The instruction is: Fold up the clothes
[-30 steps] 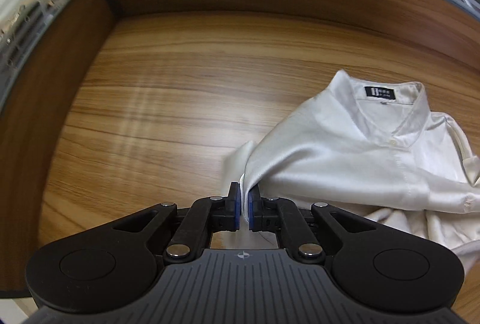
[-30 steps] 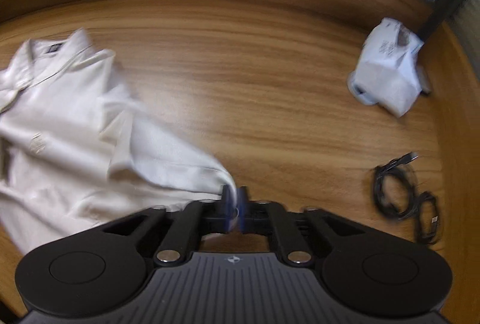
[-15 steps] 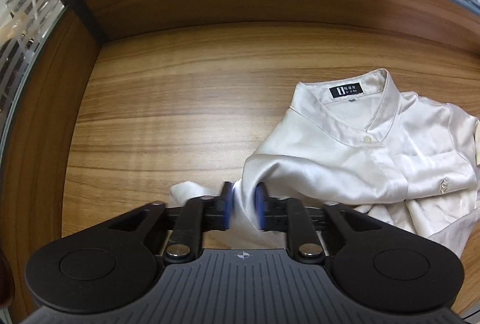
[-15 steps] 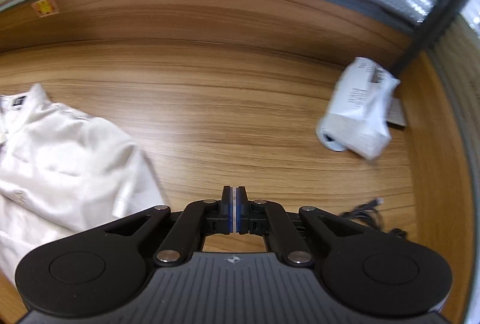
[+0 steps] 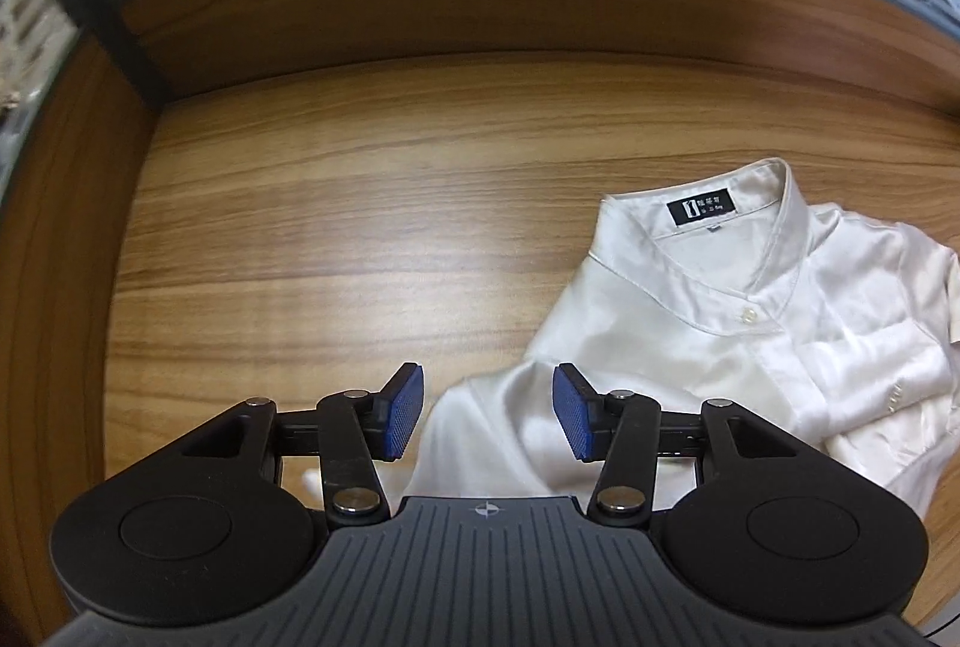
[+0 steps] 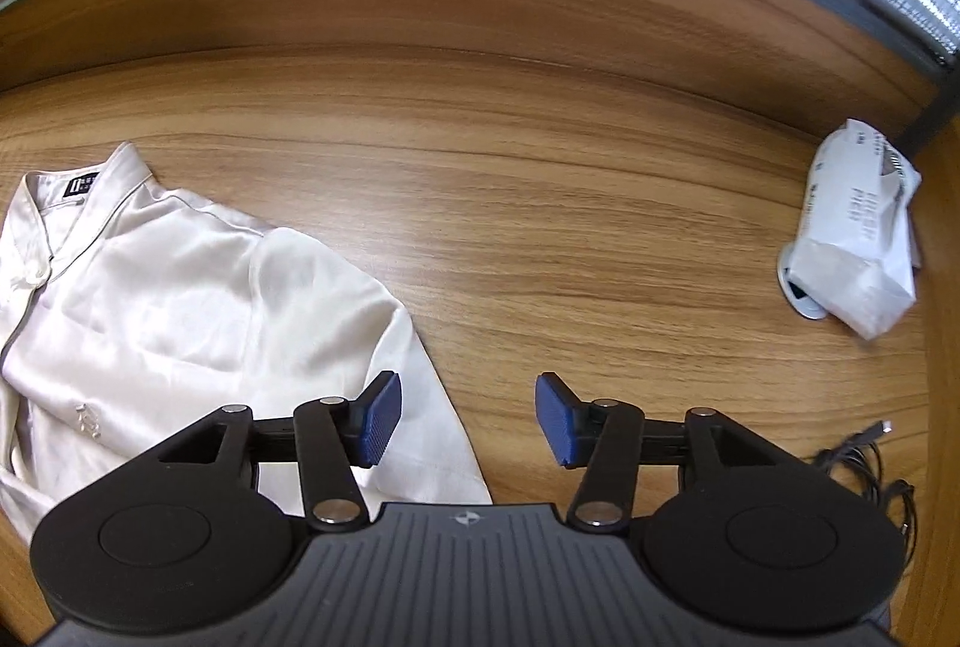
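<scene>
Your left gripper (image 5: 487, 419) and right gripper (image 6: 467, 419) have just been opening, both wide, nothing pinched; shirt (image 5: 720, 323) flat on the table (image 5: 360, 203), collar toward twelve o'clock

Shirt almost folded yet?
Not nearly. Done: the shirt lies collar-up on the table, buttoned at the neck. In hand: nothing; left gripper and right gripper have just been opening, pads clear of cloth. Left: sleeves and body folds.

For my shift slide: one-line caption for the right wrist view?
Open right claw, just released, over the white shirt's edge on the wooden table.
</scene>
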A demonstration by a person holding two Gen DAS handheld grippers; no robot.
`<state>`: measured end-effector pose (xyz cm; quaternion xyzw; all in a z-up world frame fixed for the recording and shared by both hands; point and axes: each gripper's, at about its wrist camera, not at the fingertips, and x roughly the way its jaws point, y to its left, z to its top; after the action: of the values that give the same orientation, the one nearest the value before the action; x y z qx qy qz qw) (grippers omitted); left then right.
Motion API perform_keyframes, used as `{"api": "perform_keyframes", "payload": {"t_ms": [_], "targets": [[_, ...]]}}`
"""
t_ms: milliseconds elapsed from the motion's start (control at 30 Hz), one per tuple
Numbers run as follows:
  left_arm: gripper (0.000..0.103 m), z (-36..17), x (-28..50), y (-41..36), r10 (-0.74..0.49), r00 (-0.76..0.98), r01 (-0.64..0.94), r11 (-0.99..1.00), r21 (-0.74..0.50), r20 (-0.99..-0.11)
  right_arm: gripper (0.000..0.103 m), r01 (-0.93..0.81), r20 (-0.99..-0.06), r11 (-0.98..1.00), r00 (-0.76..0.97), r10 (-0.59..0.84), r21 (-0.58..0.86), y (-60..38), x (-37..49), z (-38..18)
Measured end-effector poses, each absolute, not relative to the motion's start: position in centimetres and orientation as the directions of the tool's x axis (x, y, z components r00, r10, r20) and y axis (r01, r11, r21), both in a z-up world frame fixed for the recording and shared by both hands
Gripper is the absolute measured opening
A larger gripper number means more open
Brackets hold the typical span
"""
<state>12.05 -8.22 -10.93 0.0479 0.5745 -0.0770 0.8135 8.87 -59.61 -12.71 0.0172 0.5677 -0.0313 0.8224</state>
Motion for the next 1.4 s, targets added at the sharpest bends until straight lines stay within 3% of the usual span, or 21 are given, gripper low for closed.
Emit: {"api": "perform_keyframes", "payload": {"t_ms": [300, 500, 733, 833, 933, 1000, 1033, 1400], "targets": [[0.038, -15.7, 15.3, -10.5, -0.096, 0.253, 0.268, 0.963, -0.026, -0.963, 0.062, -0.012, -0.951, 1.0, 0.31, 0.001, -0.003, -58.4, 12.1, -15.0], [0.037, -17.5, 16.2, -11.1, -0.12, 0.188, 0.308, 0.95, -0.058, -0.975, 0.062, -0.039, -0.96, 0.999, 0.281, 0.011, 0.0, -57.9, 13.5, -16.1], [0.02, -18.7, 15.9, -11.6, -0.118, 0.167, 0.344, 0.937, -0.055, -0.979, 0.06, -0.066, -0.966, 0.998, 0.258, 0.016, -0.001, -57.2, 14.2, -16.8], [0.014, -18.7, 15.5, -12.0, -0.117, 0.177, 0.375, 0.926, -0.043, -0.977, 0.053, -0.07, -0.968, 0.998, 0.25, 0.023, 0.005, -57.0, 14.3, -16.9], [0.003, -18.8, 15.2, -12.1, -0.112, 0.178, 0.392, 0.919, -0.034, -0.978, 0.035, -0.078, -0.97, 0.997, 0.241, 0.031, 0.013, -56.7, 14.3, -16.9], [0.002, -18.8, 14.9, -12.3, -0.091, 0.196, 0.407, 0.913, -0.003, -0.976, 0.008, -0.076, -0.972, 0.997, 0.232, 0.038, 0.021, -56.4, 14.2, -16.9], [0.002, -18.7, 14.8, -12.4, -0.084, 0.206, 0.409, 0.912, 0.007, -0.975, 0.004, -0.081, -0.972, 0.997, 0.233, 0.032, 0.014, -56.2, 14.3, -16.8], [0.002, -16.9, 18.4, -13.5, -0.044, 0.357, 0.376, 0.921, 0.1, -0.933, 0.0, -0.069, -0.941, 0.989, 0.323, -0.102, -0.131, -56.8, 15.8, -14.8]]}}
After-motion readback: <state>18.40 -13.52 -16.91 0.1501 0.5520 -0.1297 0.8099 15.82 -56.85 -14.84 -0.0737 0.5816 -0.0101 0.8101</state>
